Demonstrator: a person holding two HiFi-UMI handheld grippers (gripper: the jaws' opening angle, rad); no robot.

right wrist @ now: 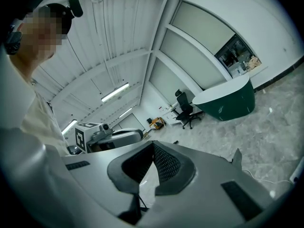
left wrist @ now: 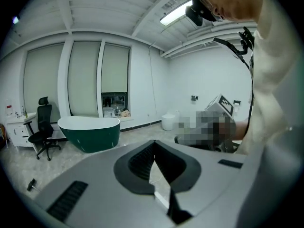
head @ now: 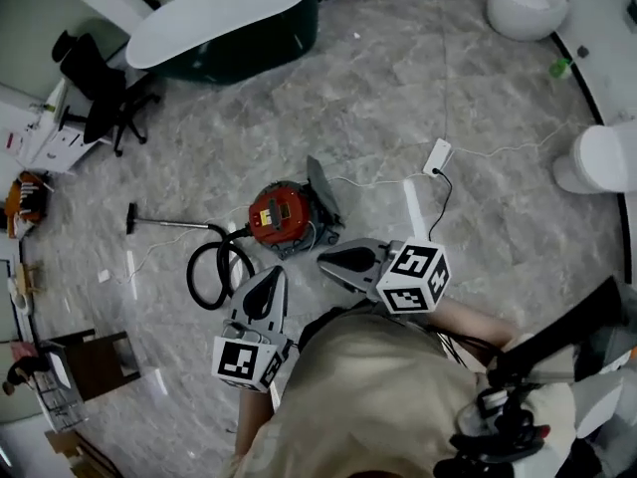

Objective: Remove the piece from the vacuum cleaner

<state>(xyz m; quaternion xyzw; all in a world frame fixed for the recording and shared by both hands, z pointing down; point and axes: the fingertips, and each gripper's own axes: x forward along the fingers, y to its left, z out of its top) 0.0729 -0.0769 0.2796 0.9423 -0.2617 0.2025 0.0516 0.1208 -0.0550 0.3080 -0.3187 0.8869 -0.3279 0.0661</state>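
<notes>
Head view: the vacuum cleaner sits on the floor just ahead of your jaws, with the left gripper and right gripper both clear of it. Left gripper view: your jaws meet at the tips, nothing between them. Right gripper view: your jaws are closed and empty.

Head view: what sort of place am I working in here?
Probably a bathroom showroom or studio set rather than a home: a freestanding green bathtub and white toilet-like fixtures stand apart on an open marble-look floor, with an office chair at the edge.
</notes>
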